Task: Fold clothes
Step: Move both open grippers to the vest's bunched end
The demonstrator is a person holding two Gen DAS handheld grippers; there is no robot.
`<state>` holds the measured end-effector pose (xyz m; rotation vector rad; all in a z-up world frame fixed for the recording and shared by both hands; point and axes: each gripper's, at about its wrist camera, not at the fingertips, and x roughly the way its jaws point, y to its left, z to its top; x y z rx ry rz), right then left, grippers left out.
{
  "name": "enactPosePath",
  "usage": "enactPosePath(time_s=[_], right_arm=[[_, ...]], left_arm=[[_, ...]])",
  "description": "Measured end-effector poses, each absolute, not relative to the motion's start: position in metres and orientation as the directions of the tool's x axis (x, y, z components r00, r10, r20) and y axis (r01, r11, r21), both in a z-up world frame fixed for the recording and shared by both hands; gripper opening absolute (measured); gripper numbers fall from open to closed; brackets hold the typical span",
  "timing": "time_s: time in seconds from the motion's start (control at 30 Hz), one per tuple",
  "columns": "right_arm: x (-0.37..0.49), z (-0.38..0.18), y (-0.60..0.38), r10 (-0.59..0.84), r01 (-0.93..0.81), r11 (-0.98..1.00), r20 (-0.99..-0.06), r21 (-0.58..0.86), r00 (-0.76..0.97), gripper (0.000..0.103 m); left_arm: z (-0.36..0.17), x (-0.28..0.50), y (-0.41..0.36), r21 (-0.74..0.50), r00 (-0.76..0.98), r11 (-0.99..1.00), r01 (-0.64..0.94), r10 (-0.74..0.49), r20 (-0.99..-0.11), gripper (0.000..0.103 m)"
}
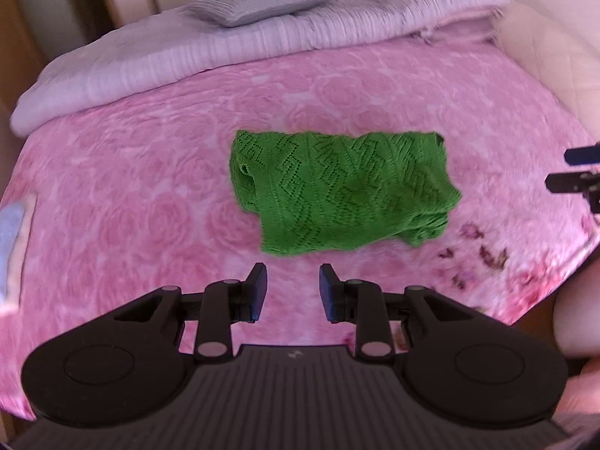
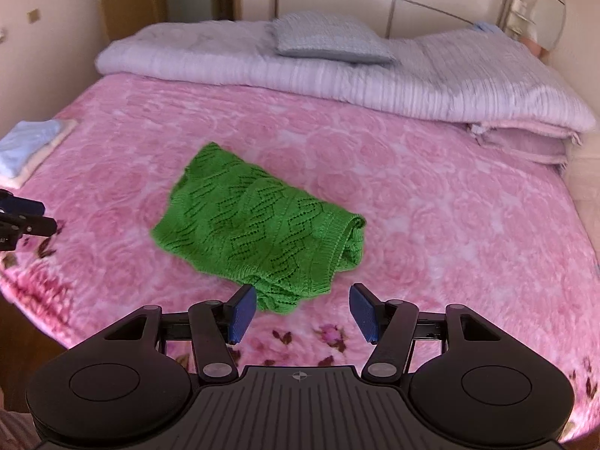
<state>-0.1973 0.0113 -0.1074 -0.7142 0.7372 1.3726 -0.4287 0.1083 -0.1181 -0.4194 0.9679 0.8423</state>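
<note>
A folded green sweater [image 1: 343,193] is lying on the pink blanket [image 1: 150,187], just ahead of both grippers. The left gripper [image 1: 293,292] is being held partly open, the right gripper [image 2: 303,313] wider; nothing is being gripped by either.

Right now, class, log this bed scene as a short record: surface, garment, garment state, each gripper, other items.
surface: pink rose-pattern blanket
garment: green knit sweater, near the blanket's middle
garment state: folded into a compact bundle, lying flat
left gripper: open, empty, short of the sweater
right gripper: open wider, empty, at the sweater's near edge
other items: grey pillow on folded lilac quilt; pale folded clothes at the bed's edge
</note>
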Motion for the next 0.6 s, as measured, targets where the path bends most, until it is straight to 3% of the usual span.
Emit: enactPosePath(time_s=[0.3,0.6], right_arm=[[-0.218,-0.132,0.026,0.520,-0.983,0.167,-0.841,-0.072,0.150,0.060],[-0.216,-0.177,0.031,0.485,-0.981,0.127,-0.854,-0.144,0.188,0.060]], left_arm=[[-0.155,-0.429,0.157,0.054,0.313,0.728,-0.684,0.359,-0.879,0.025],[-0.214,-0.409,0.165,0.060,0.319,0.776,-0.628,0.327,-0.890,0.026]])
